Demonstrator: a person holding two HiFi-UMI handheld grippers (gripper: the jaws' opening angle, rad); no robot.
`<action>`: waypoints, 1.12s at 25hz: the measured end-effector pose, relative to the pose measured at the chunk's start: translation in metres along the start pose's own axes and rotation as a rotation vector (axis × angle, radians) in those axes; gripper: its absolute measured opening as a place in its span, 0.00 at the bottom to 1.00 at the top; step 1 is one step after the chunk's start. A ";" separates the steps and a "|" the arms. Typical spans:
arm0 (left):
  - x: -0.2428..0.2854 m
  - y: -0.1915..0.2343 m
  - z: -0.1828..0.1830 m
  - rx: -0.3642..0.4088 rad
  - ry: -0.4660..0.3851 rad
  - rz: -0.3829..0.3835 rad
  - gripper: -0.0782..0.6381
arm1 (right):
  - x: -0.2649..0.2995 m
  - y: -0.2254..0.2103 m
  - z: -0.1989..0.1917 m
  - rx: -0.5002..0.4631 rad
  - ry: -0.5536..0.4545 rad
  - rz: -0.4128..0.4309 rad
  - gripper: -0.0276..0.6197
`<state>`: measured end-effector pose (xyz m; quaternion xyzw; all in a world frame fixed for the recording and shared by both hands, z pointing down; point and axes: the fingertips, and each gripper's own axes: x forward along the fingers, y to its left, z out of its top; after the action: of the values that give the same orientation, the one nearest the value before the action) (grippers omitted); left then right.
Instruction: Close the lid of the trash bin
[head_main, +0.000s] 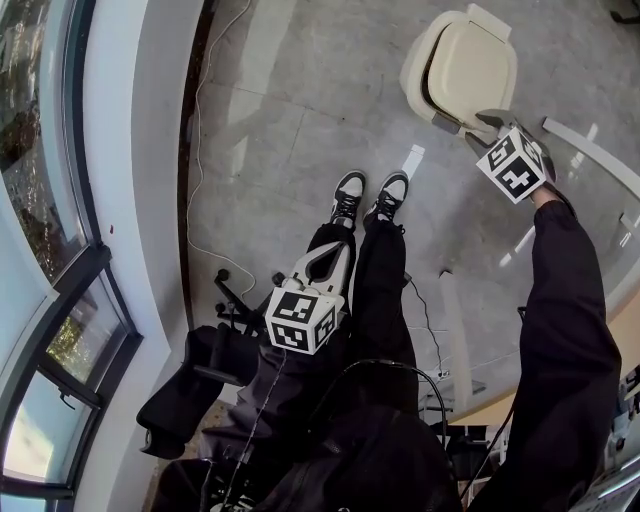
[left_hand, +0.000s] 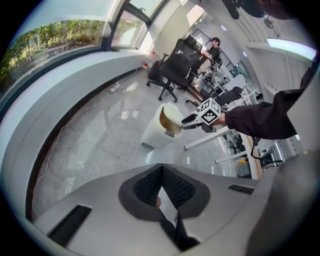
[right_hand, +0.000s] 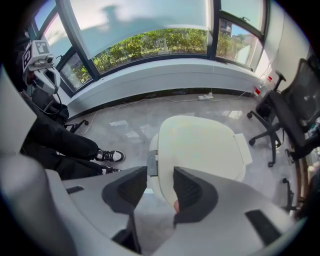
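Note:
The cream trash bin (head_main: 418, 75) stands on the grey floor ahead of my feet. Its lid (right_hand: 200, 145) is partly raised: in the left gripper view a dark gap (left_hand: 170, 131) shows under the lid (left_hand: 170, 112). My right gripper (head_main: 483, 128) hangs over the lid's front edge beside a grey latch (right_hand: 151, 164). Its jaws stand apart, and I cannot tell whether they touch the lid. The right gripper (right_hand: 160, 175) holds nothing. My left gripper (head_main: 325, 258) is low by my legs, jaws together and empty, and its own view (left_hand: 162, 172) looks toward the bin.
My shoes (head_main: 370, 195) stand just short of the bin. A white desk frame (head_main: 590, 150) runs at the right. Black office chairs (left_hand: 175, 62) stand beyond the bin, with a person (left_hand: 212, 47) behind them. Cables (head_main: 200, 150) trail along the curved window wall.

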<state>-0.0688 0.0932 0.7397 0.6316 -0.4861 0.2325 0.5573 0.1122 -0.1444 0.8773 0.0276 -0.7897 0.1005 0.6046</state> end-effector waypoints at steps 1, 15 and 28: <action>0.000 0.000 -0.001 -0.001 0.001 0.002 0.11 | 0.005 0.001 -0.002 0.001 0.003 0.002 0.30; -0.001 0.007 -0.019 -0.008 0.024 0.006 0.11 | 0.057 0.007 -0.015 0.070 0.048 -0.006 0.31; -0.003 0.010 -0.026 -0.012 0.032 0.004 0.11 | 0.064 0.006 -0.015 0.112 0.057 -0.025 0.31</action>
<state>-0.0722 0.1193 0.7489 0.6233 -0.4798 0.2409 0.5685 0.1082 -0.1303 0.9416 0.0682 -0.7648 0.1376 0.6257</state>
